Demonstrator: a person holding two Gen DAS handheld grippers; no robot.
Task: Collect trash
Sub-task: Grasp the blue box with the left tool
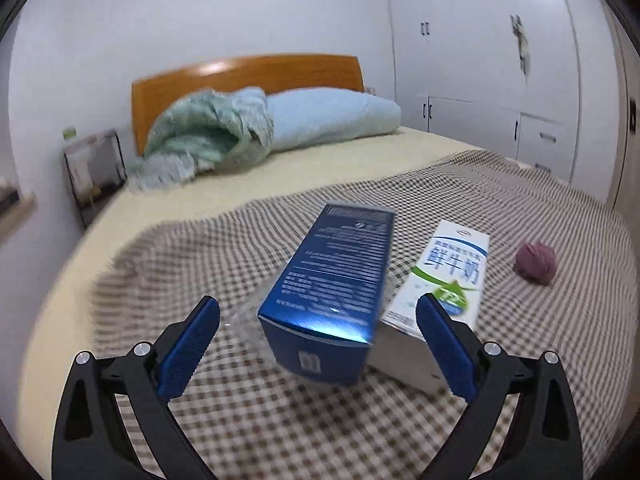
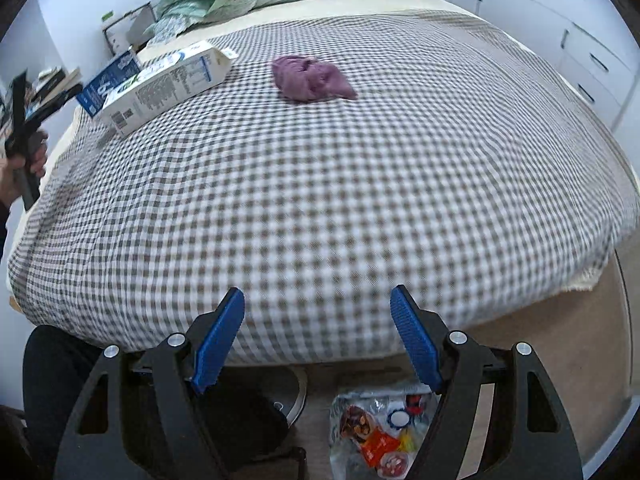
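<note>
On the checked blanket covering the bed, the left wrist view shows a blue box lying just ahead of the left gripper, whose blue-padded jaws stand wide apart with the near end of the box between them, neither pad touching it. Just beside the box, at about 2 o'clock from it, lies a white milk carton with green and blue print, its side against the box. Farther off at 3 o'clock sits a crumpled purple wad, well apart from both cartons. At 11 o'clock in this view are an orange wooden headboard, a rumpled green throw and a pale blue pillow; white wardrobe doors fill the 1 o'clock side, and a small wire bedside rack stands at 9 o'clock. The right wrist view looks from the foot of the bed, and only here does the floor show: a clear plastic bag holding colourful wrappers lies at 6 o'clock, just beside the right gripper, whose jaws are parted with nothing between them. In this view the blue box and the milk carton sit at 10 o'clock near the blanket's edge, the purple wad at 12 o'clock, and a hand holding the other gripper's black handle appears at 9 o'clock. A dark trouser leg shows at 8 o'clock.
</note>
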